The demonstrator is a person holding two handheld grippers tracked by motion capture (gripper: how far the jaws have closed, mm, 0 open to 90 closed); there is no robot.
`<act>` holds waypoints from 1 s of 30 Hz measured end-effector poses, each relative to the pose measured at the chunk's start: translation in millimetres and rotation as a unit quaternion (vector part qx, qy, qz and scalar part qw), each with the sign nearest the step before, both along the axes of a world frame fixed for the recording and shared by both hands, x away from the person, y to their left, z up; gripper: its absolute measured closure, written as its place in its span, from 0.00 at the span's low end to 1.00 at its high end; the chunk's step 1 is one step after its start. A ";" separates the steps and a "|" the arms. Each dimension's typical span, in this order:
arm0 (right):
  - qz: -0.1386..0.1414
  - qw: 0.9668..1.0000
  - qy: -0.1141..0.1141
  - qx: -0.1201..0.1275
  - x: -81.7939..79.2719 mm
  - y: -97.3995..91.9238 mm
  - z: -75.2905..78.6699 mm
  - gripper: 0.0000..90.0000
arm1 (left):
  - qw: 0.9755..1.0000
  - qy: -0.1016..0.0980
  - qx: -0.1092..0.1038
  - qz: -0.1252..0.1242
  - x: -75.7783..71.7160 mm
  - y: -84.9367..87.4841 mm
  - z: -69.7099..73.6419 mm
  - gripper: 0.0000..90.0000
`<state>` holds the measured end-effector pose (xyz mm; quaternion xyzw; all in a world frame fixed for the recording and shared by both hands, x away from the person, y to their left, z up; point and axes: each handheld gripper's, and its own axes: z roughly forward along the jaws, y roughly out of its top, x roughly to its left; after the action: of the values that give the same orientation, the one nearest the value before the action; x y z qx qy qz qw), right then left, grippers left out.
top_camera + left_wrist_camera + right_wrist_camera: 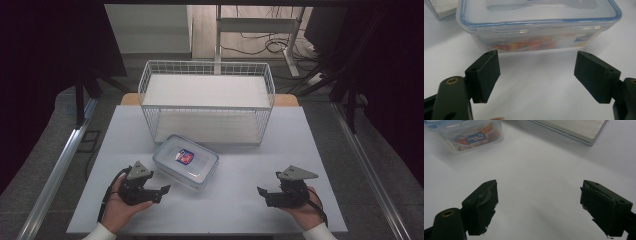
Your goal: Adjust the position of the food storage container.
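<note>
Two hands reach in from the bottom of the high view, each holding a black hand-held gripper over the white bench: the left hand-held gripper sits just beside the near left corner of the clear rectangular plastic food container with a blue-rimmed snap-on lid, not touching it, while the right hand-held gripper rests well apart from the container, off to its right. Both have their jaws spread apart with nothing between them. Beyond the container, close to its far side, stands the white wire basket with a pale flat liner. From the left gripper view, the left hand-held gripper points straight at the container, whose long side wall faces the spread jaws a short way ahead; colourful contents show through the wall. From the right gripper view, the right hand-held gripper has bare bench between its parted jaws, and the container lies far off at the upper left, with the basket's base at the upper right.
</note>
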<state>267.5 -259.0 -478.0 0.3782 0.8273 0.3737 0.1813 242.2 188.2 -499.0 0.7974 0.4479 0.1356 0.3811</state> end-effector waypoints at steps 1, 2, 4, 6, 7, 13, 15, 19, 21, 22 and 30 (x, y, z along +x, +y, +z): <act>0.000 1.000 0.001 0.000 0.3 -0.4 -0.4 0.16 | 1.000 0.000 0.000 0.001 0.6 0.5 -0.1 0.23; 0.002 1.000 0.002 -0.001 0.5 -1.1 -0.8 0.16 | 1.000 -0.001 -0.001 0.002 1.4 1.2 0.0 0.23; 0.003 1.000 0.003 -0.002 0.4 -2.3 -1.5 0.16 | 1.000 -0.001 -0.002 0.004 2.8 1.9 0.6 0.23; 0.002 1.000 0.005 0.000 -0.3 -3.2 -1.5 0.16 | 1.000 -0.001 -0.003 0.006 3.4 2.0 0.3 0.23; 0.002 1.000 0.004 0.000 -0.5 -3.4 -1.2 0.16 | 1.000 0.000 -0.001 0.005 3.2 1.7 0.2 0.23; 0.005 1.000 0.003 0.004 0.3 0.7 3.1 0.16 | 1.000 -0.004 -0.001 -0.003 -0.7 1.8 0.9 0.23; 0.008 1.000 0.004 0.004 -0.1 1.9 2.9 0.17 | 1.000 -0.005 0.000 -0.005 -1.2 2.7 0.8 0.23; 0.012 1.000 0.009 0.006 -2.1 2.1 2.0 0.18 | 1.000 -0.008 0.001 -0.006 0.0 1.3 2.2 0.23; 0.009 1.000 0.011 0.004 -3.2 0.3 1.2 0.19 | 1.000 -0.008 0.002 -0.007 0.1 0.4 2.3 0.23; 0.007 1.000 0.010 0.005 -3.4 -0.9 1.7 0.19 | 1.000 -0.010 0.005 -0.011 -0.8 -2.0 2.8 0.23; 0.002 1.000 0.009 0.013 -3.3 0.8 5.1 0.20 | 0.999 -0.024 0.003 -0.022 -6.1 -2.0 8.8 0.23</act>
<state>264.2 -258.2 -472.9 0.3824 0.8245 0.3814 0.1688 236.0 186.2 -490.2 0.8049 0.4207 0.1476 0.3918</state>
